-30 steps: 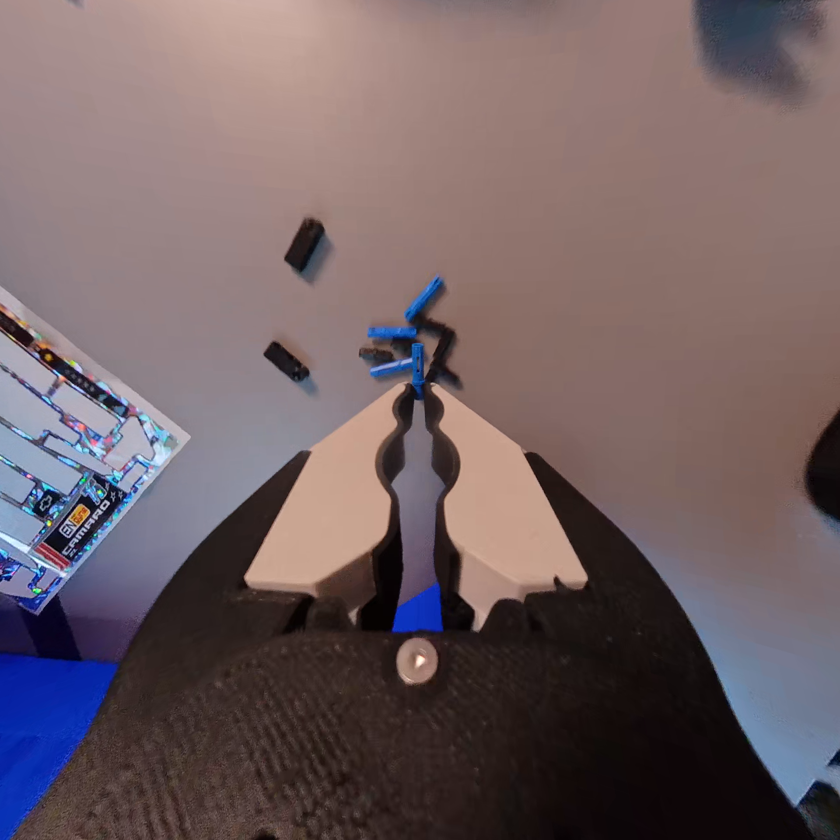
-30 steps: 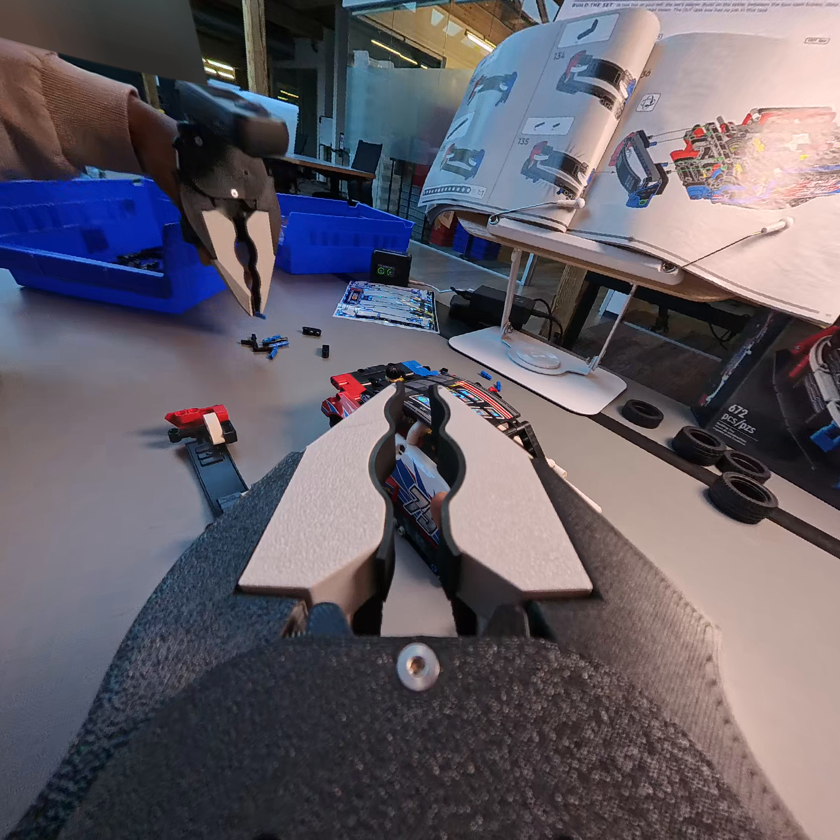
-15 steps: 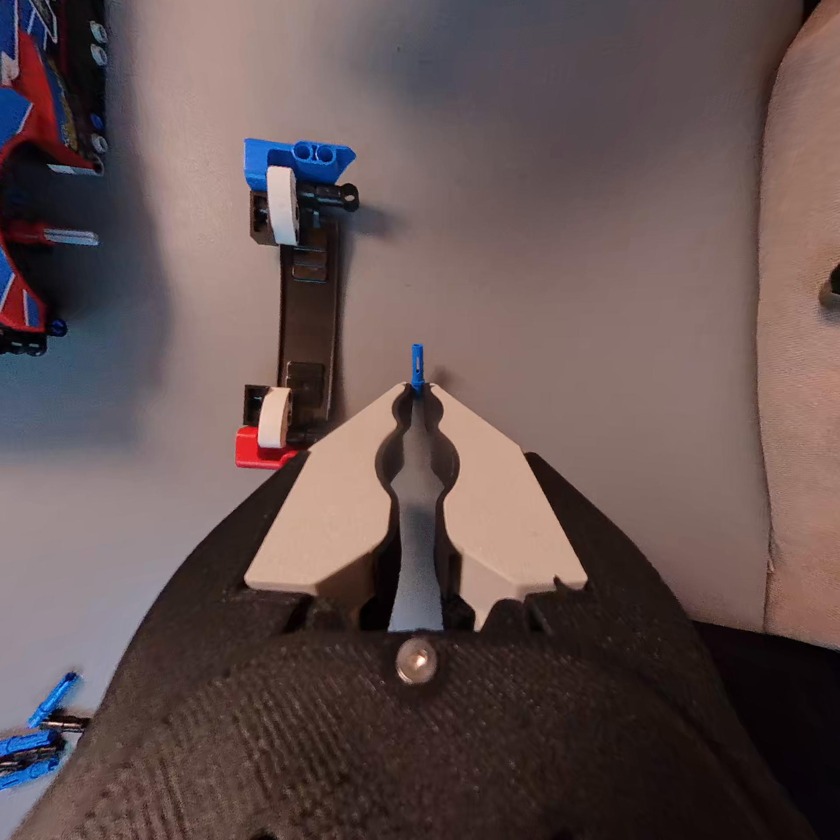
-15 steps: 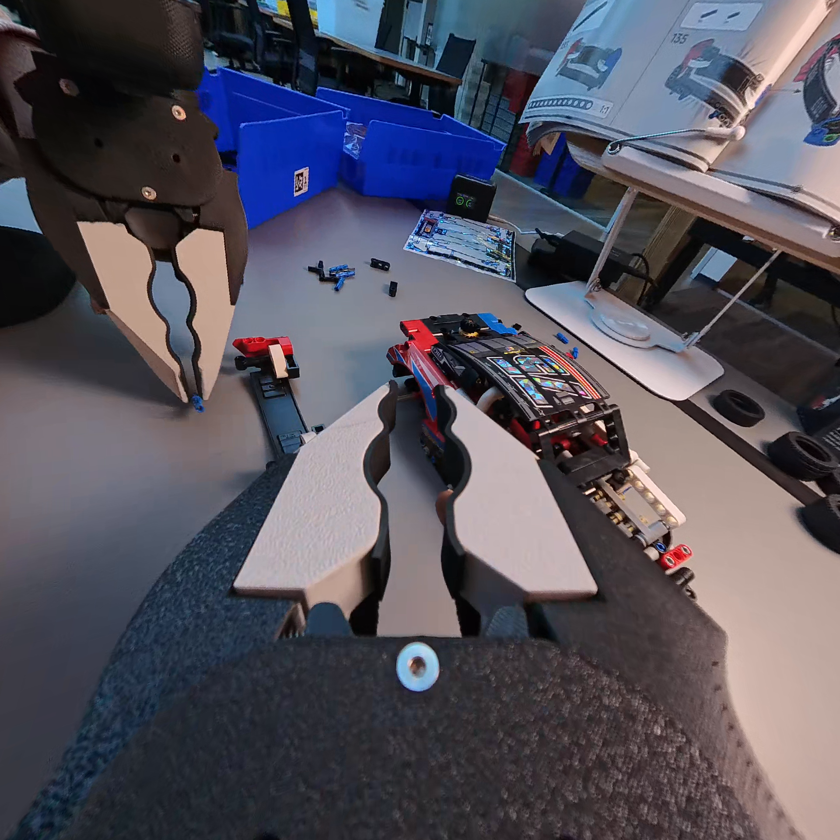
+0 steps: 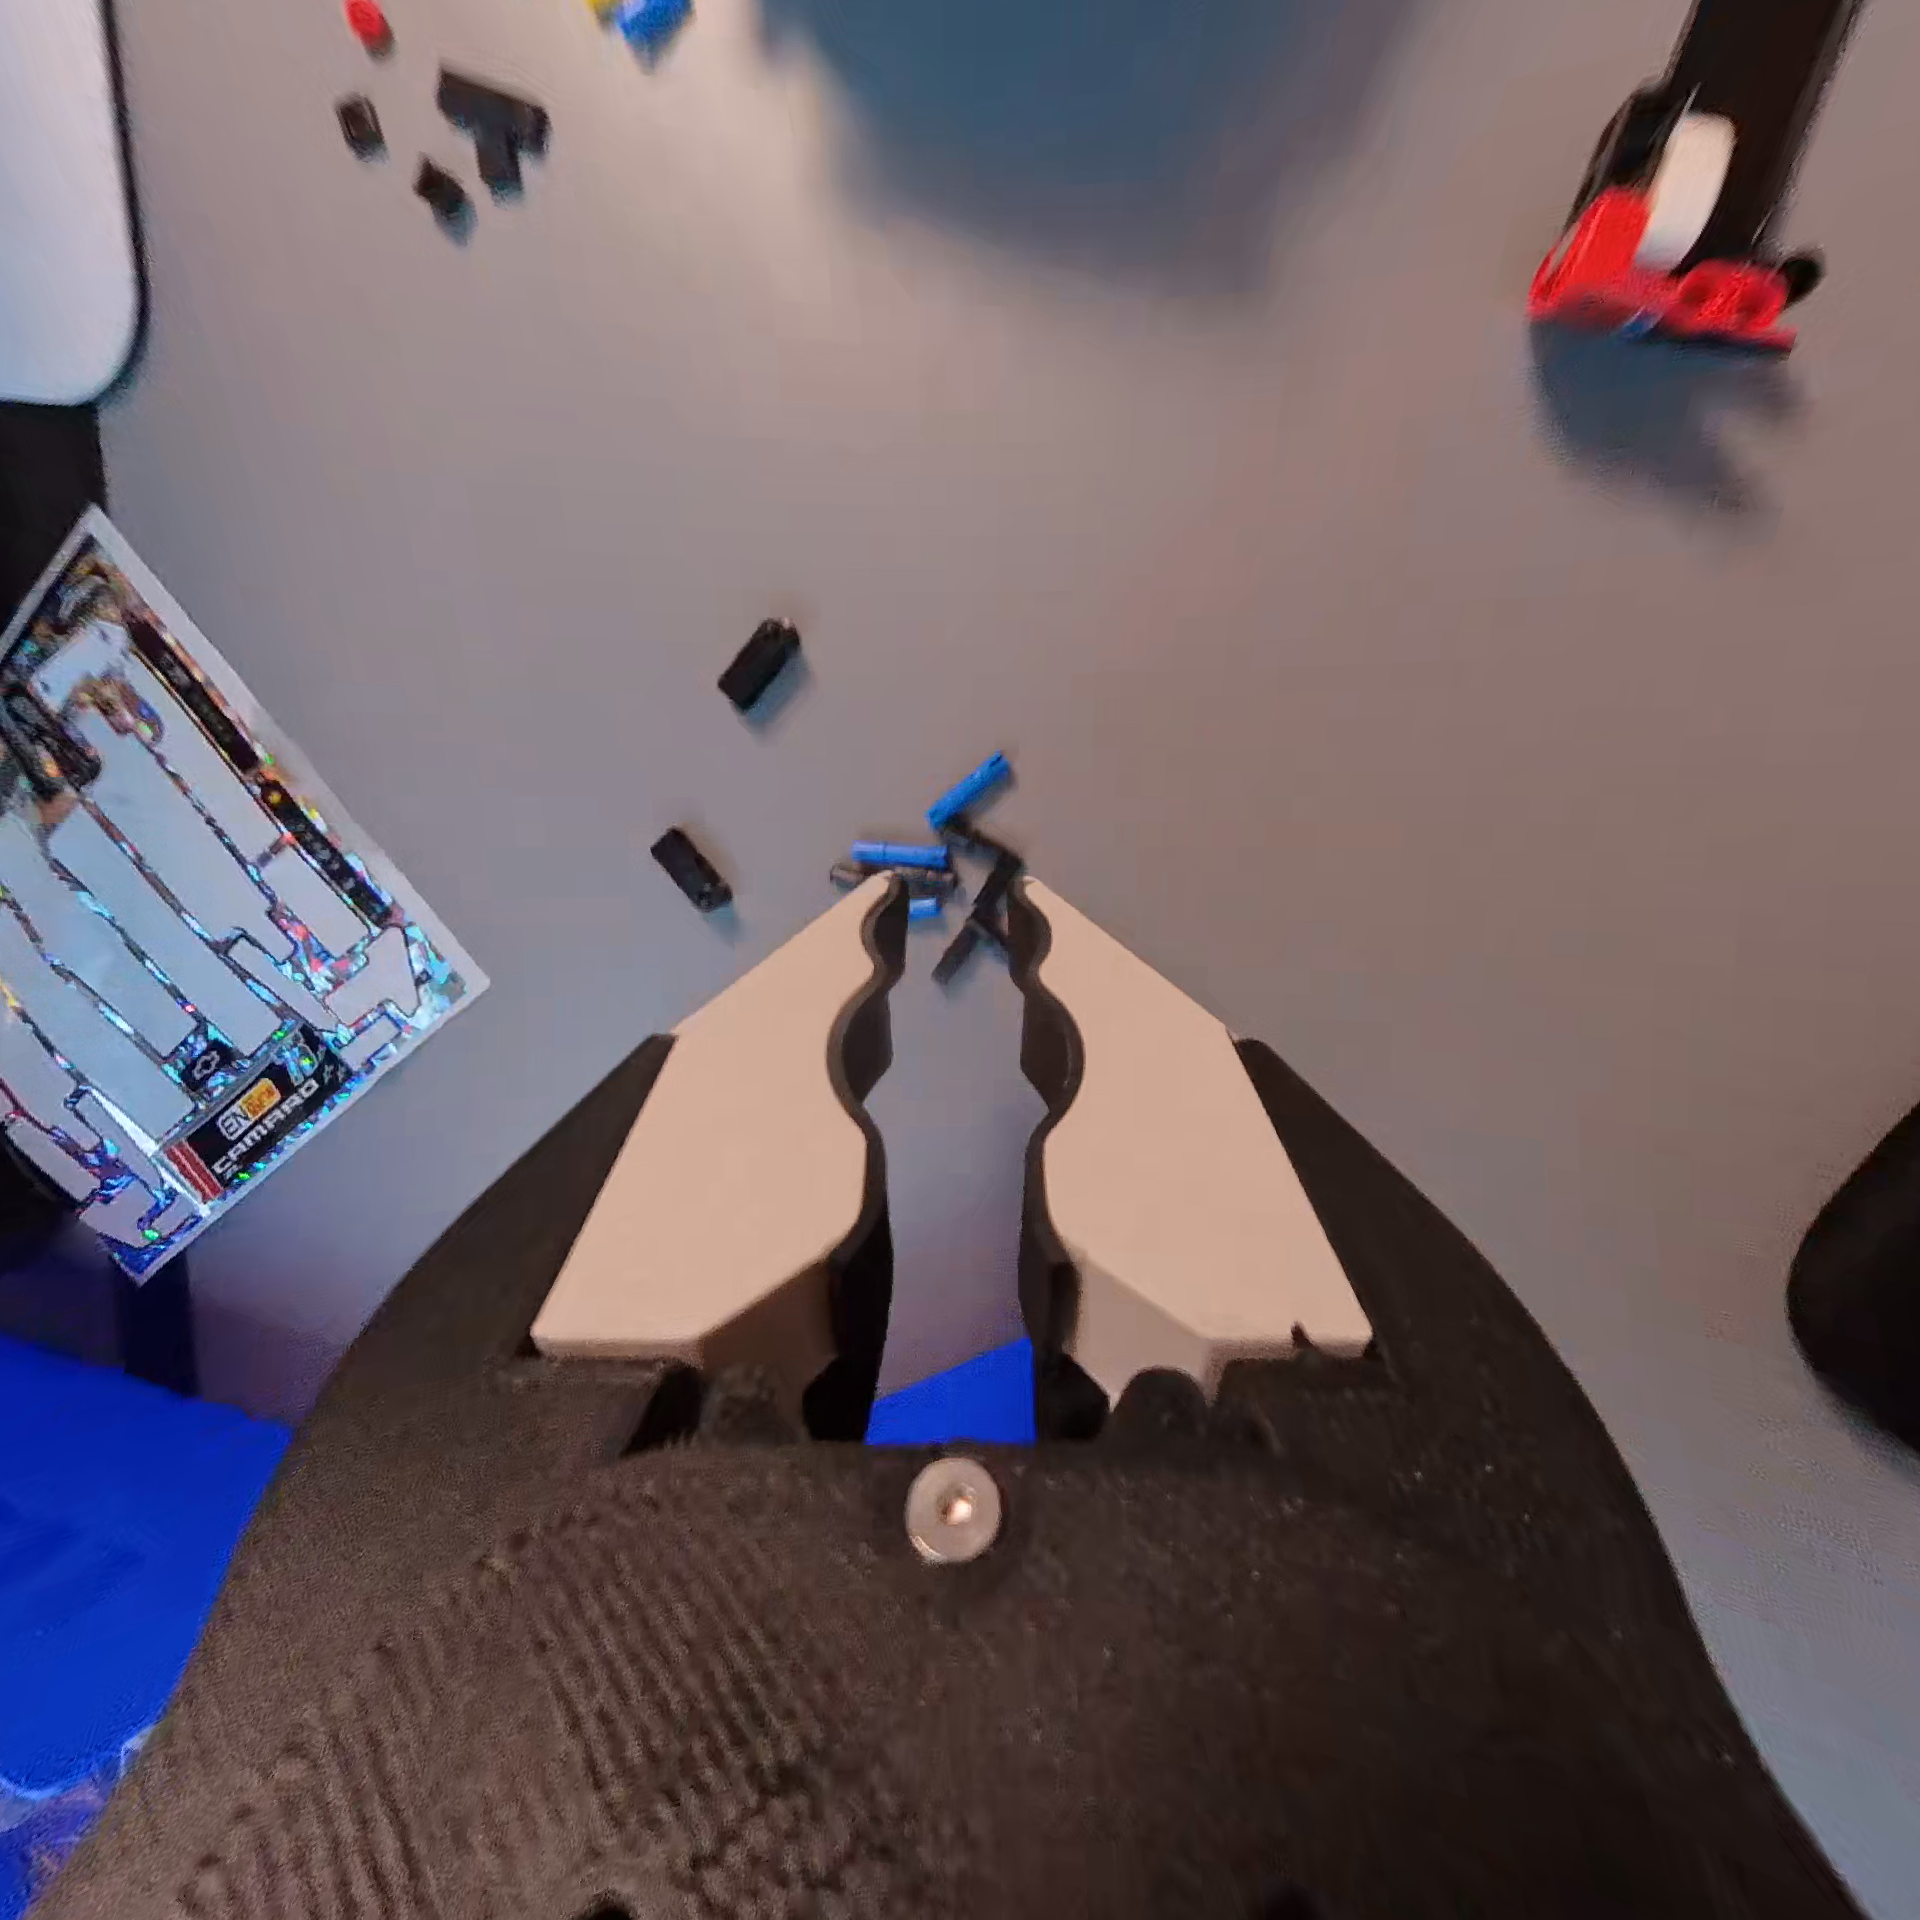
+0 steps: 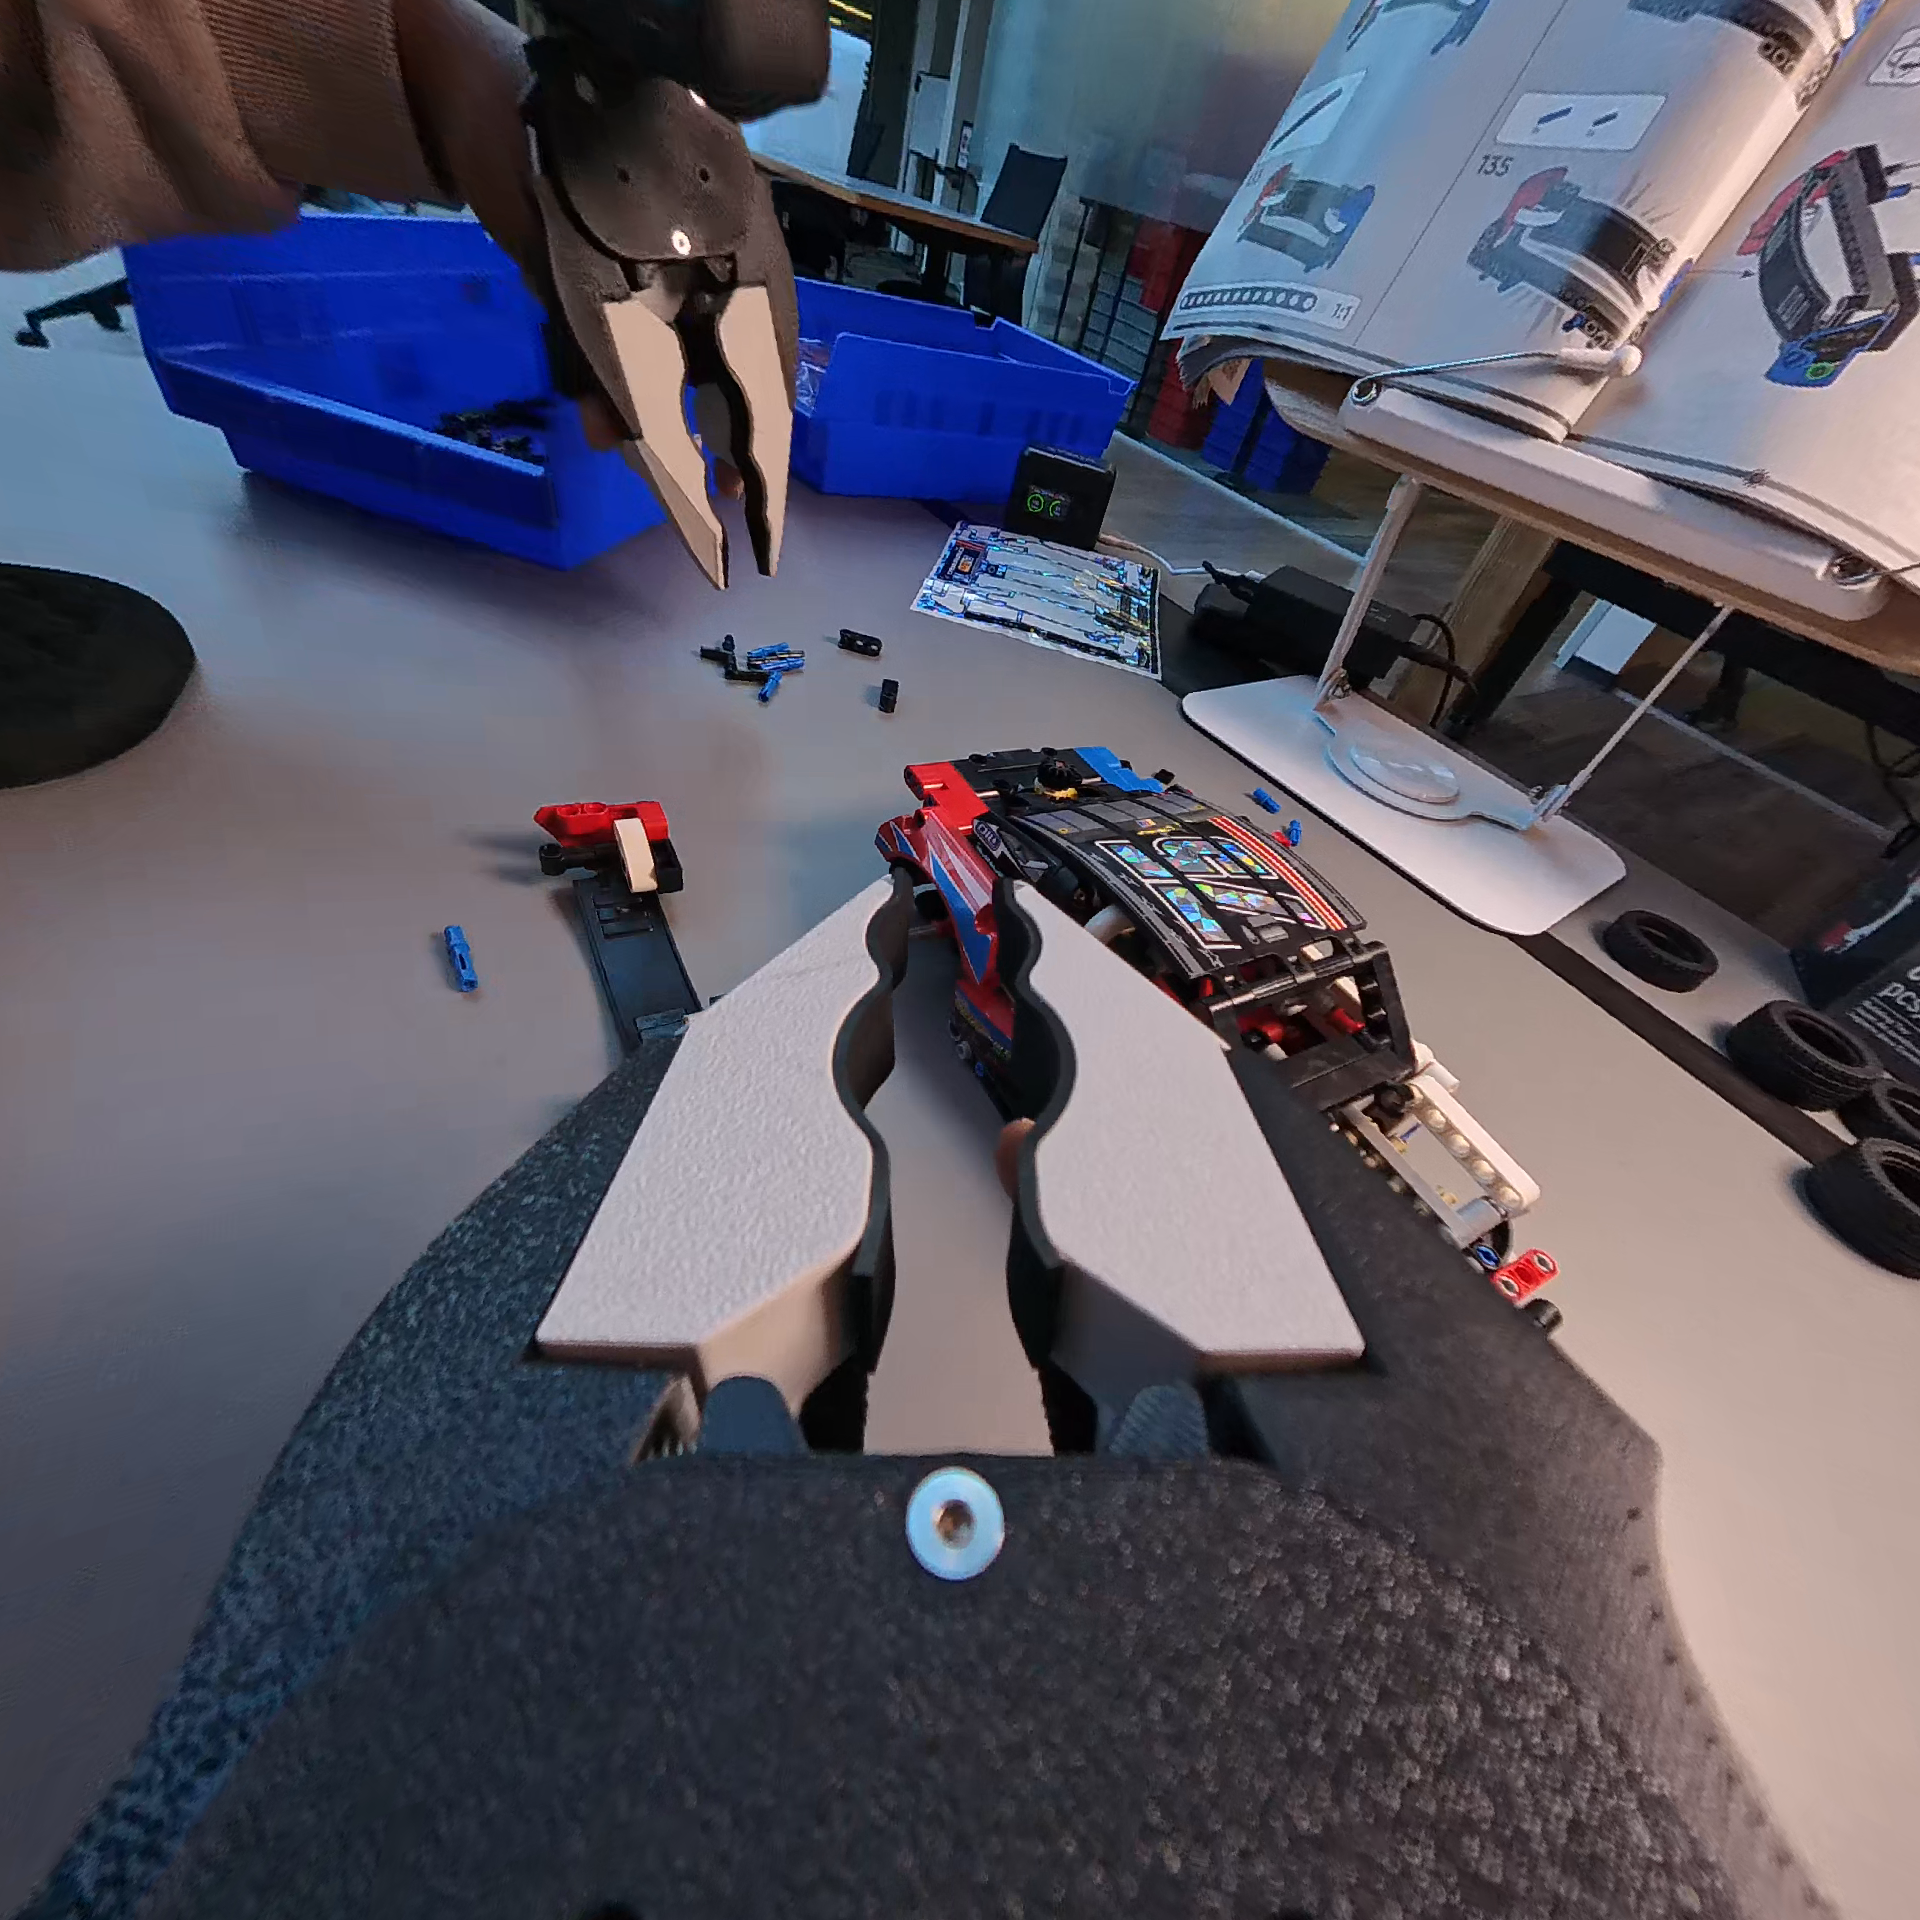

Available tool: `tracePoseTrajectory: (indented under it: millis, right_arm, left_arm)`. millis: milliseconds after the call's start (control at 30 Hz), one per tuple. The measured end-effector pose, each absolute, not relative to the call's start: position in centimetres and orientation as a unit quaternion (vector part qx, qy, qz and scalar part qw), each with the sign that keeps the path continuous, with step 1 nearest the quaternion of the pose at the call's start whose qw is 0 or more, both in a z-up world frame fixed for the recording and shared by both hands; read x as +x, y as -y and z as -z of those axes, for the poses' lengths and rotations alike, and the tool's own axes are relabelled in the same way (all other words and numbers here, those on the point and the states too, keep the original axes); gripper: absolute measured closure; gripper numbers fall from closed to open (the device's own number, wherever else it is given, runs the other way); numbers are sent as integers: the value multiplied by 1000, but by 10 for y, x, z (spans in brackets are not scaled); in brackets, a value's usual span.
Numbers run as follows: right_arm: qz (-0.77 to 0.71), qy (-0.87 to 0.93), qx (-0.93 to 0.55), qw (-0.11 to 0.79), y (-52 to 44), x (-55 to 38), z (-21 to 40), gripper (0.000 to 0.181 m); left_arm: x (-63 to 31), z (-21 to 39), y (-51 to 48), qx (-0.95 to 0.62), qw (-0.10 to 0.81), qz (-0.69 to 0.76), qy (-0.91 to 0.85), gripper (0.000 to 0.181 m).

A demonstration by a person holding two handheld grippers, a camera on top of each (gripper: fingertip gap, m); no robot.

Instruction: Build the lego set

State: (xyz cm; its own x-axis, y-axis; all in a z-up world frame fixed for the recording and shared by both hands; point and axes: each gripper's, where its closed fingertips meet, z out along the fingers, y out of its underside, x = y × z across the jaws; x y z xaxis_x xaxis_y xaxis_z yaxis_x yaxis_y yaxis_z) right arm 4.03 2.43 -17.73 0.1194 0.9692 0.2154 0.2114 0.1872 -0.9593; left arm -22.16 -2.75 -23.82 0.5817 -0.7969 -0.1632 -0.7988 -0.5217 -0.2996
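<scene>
The left gripper (image 5: 954, 883) hung with fingers spread and apparently empty over the small pins (image 5: 940, 847) on the bench (image 5: 1299, 675), the right gripper (image 6: 951, 894) likewise spread beside the car (image 6: 1143, 904).

My left gripper (image 5: 951, 883) hangs with jaws parted above the pin cluster (image 6: 756, 661), nothing between. Open grey table (image 6: 260, 1091) lies left of the black strip assembly (image 6: 623, 904), broken only by one blue pin (image 6: 458, 957). On my right the car model (image 6: 1143, 914), the bookstand base (image 6: 1403, 800) and the tyres (image 6: 1808, 1055) crowd the way
</scene>
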Motion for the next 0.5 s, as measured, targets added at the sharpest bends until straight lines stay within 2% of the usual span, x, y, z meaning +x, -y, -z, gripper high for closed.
tracePoseTrajectory:
  millis: [33,300,500]
  right_arm:
    - [-356,559,-529,530,-25,40,178,168]
    - [-351,544,-538,541,-35,48,175,168]
    - [-351,544,-538,540,-36,48,175,168]
  left_arm:
    - [-232,245,27,-873,154,4,-462,163]
    - [-247,277,21,-879,79,45,-468,151]
    - [-240,277,17,-887,87,76,-448,155]
